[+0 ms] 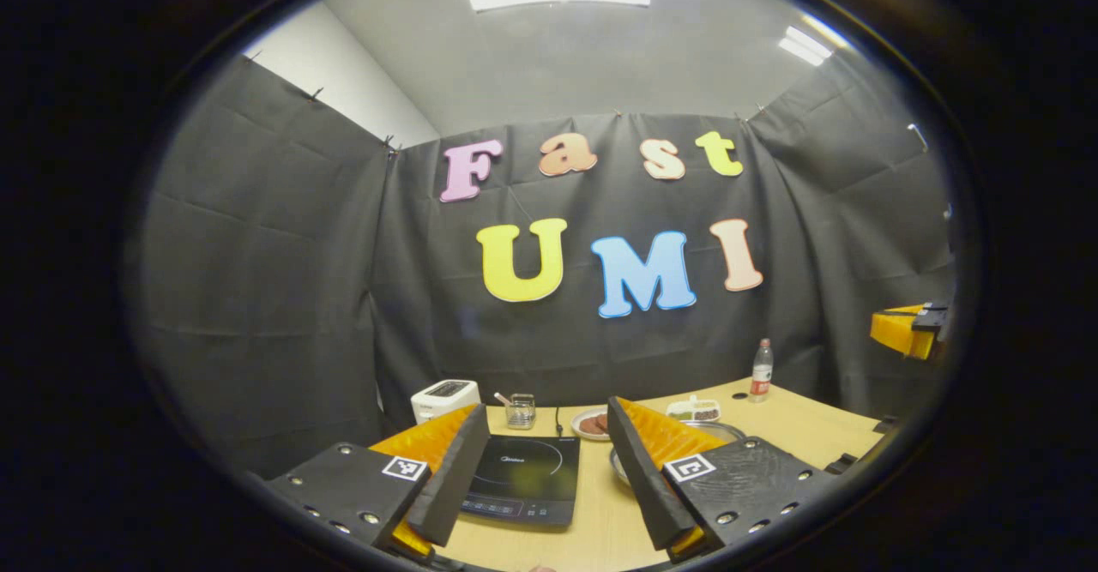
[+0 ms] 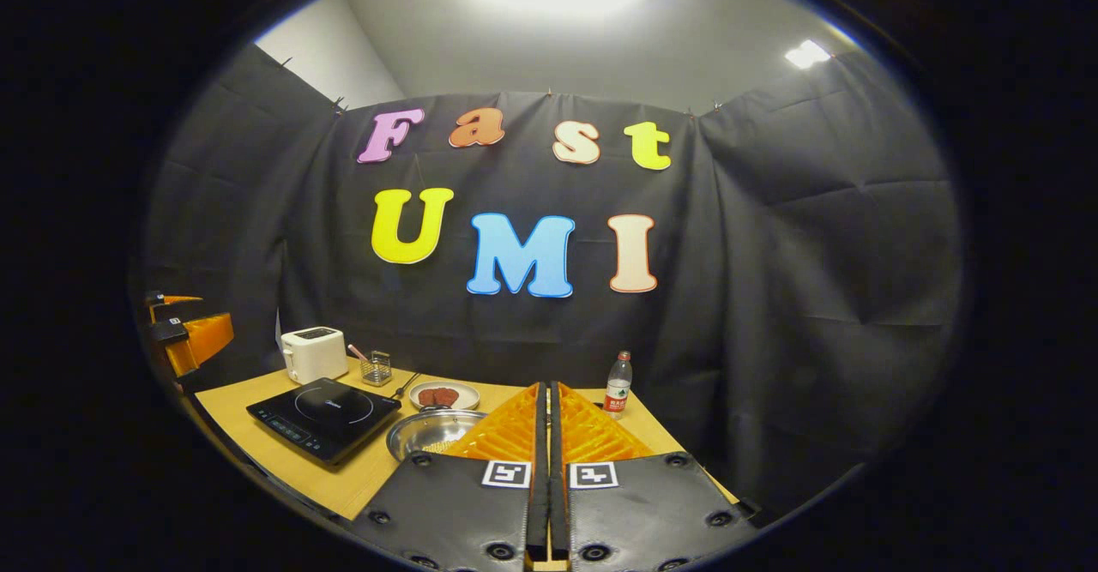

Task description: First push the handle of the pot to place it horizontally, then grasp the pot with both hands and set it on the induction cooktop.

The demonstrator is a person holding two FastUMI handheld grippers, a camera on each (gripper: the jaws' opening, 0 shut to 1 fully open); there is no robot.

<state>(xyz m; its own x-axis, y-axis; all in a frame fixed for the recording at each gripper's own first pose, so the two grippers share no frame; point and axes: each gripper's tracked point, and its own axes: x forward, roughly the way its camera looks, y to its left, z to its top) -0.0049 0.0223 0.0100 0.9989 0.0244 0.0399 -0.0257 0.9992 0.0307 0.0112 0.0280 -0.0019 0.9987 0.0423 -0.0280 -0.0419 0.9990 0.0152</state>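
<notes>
Left gripper (image 1: pixel 540 460): I have it spread wide, nothing between the fingers, hanging above the table's (image 1: pixel 798 422) near edge with the induction cooktop (image 1: pixel 523 478) showing between them.
Right gripper (image 2: pixel 549 435): I have it clenched, fingers pressed together with nothing caught, raised over the table and pointing toward the back wall; I also see it far off at the right edge of the left gripper view.
Pot (image 2: pixel 429 430): a steel pot sitting on the table just right of the cooktop, apart from it, close in front of my right fingers. In the left gripper view its rim peeks out behind my right-hand finger. I cannot make out the handle or which way it lies.
Cooktop: bare glass, nothing resting on it.
Other things: toaster (image 2: pixel 314 353), plate (image 2: pixel 443 395) and bottle (image 2: pixel 618 383) stand toward the back, well clear.
Done: nothing that I can confirm; neither gripper touches the pot.
Left: by my reading, the handle push comes first, probably with the clenched right gripper, then the two-handed grasp and the carry onto the cooktop.
</notes>
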